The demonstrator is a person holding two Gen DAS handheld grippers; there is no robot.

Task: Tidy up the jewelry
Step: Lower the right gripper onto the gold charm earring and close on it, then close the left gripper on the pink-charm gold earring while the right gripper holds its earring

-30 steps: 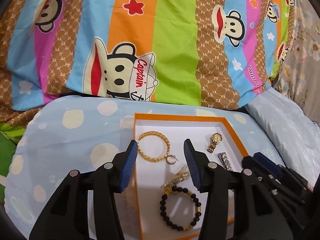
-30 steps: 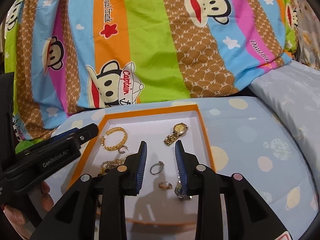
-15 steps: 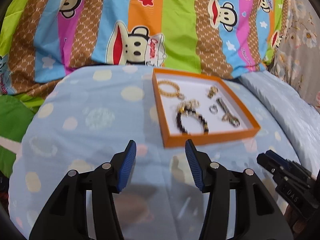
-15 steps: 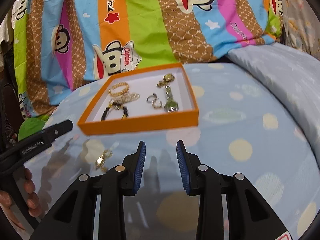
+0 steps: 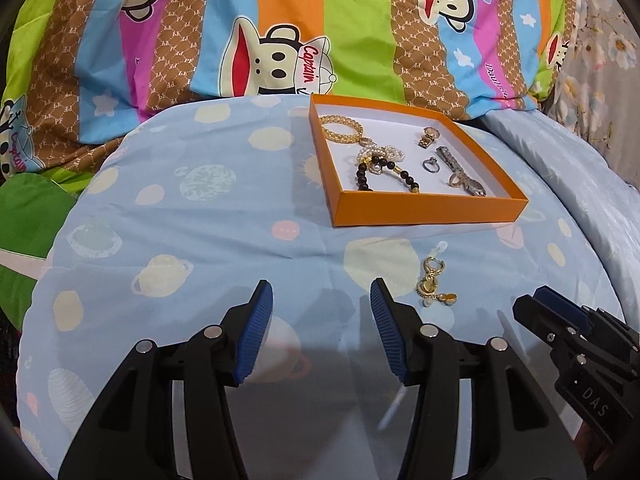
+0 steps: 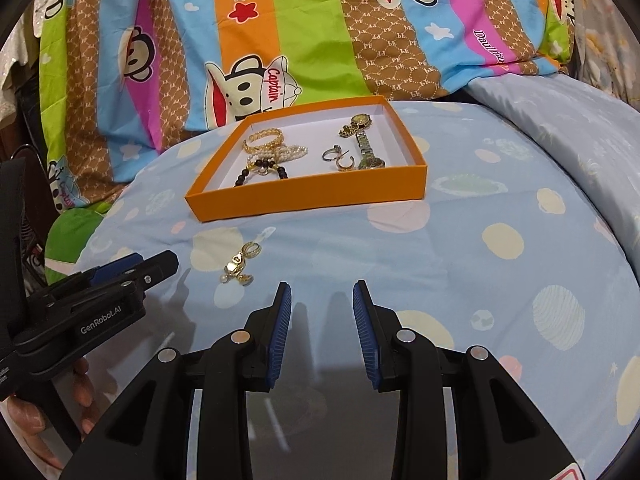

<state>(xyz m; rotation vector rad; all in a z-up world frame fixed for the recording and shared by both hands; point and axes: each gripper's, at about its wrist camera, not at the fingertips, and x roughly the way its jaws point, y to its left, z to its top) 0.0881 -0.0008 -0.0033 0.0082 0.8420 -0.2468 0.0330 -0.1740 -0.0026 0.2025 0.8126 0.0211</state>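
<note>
An orange box (image 5: 424, 211) (image 6: 304, 196) with a white floor lies on the blue spotted sheet. In it are a gold bangle (image 5: 341, 129), a black bead bracelet (image 5: 384, 174), pearls, rings and a gold watch (image 5: 428, 136). A gold earring with a small pearl (image 5: 431, 285) (image 6: 239, 268) lies on the sheet in front of the box, outside it. My left gripper (image 5: 322, 328) is open and empty, just left of the earring. My right gripper (image 6: 322, 328) is open and empty, right of the earring.
A bright striped monkey-print quilt (image 5: 280, 32) is piled behind the box. A pale blue pillow (image 6: 560, 120) lies at the right. A green cloth (image 5: 28, 216) shows at the left edge of the bed.
Both grippers have pulled back from above the box to the near side of the sheet. The gold earring has come into view in front of the box.
</note>
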